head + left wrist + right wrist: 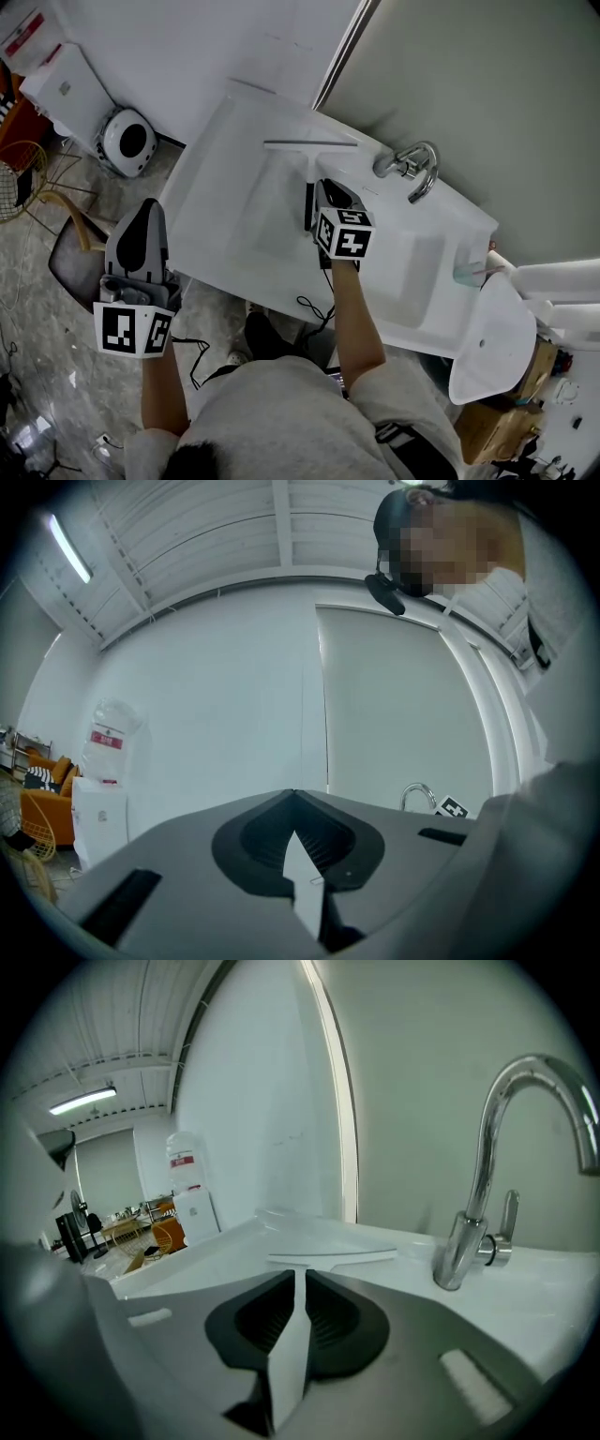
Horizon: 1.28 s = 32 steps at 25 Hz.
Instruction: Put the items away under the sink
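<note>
The white sink surface (220, 187) carried the squeegee (309, 144) near the tap (412, 167). The right gripper (322, 190) hovered at the squeegee's handle, jaws slightly parted, clamping nothing. The left gripper (148, 211) hung beyond the surface's edge, closed and empty.

Two grippers are counted: the left gripper (148, 208) and the right gripper (315, 190). One squeegee (310, 144), one faucet (410, 165) and one sink (217, 187) are seen. One round white appliance (128, 141), possibly a robot vacuum, is noted.
</note>
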Each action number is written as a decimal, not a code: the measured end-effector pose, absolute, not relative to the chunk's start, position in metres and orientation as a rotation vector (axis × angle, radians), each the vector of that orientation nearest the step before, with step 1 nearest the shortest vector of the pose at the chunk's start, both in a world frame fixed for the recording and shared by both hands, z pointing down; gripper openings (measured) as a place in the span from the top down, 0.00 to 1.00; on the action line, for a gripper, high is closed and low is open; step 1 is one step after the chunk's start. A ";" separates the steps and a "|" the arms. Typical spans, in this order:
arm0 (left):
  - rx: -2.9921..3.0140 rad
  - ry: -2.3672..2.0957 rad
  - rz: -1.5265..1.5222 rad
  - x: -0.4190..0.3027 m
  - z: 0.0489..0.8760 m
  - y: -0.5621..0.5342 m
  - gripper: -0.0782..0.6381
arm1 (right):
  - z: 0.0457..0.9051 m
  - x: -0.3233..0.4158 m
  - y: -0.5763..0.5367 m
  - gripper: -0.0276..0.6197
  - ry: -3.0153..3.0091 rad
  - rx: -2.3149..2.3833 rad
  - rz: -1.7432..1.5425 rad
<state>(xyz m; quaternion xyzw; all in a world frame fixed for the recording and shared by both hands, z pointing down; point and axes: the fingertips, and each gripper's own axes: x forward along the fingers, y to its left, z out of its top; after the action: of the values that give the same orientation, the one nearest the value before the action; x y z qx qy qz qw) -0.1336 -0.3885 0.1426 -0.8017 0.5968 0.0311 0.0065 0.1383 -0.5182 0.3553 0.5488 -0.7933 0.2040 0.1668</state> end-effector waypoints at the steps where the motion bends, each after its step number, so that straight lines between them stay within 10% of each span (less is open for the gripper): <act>1: -2.505 1.876 0.089 -0.135 0.145 -0.390 0.89 | 0.363 0.138 -0.522 0.88 -2.245 1.557 0.592; 19: -2.452 2.022 -0.037 -0.158 0.175 -0.408 0.89 | 0.484 0.136 -0.550 0.72 -2.033 1.465 0.736; 32: -2.432 2.065 -0.067 -0.167 0.187 -0.405 0.89 | 0.505 0.136 -0.551 0.80 -1.982 1.498 0.751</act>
<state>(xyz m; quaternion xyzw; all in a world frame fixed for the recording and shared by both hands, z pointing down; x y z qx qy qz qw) -0.1668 -0.4049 0.1868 -0.7618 0.6470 -0.0211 -0.0248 0.1358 -0.5506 0.5051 0.5559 -0.7354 0.2785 0.2696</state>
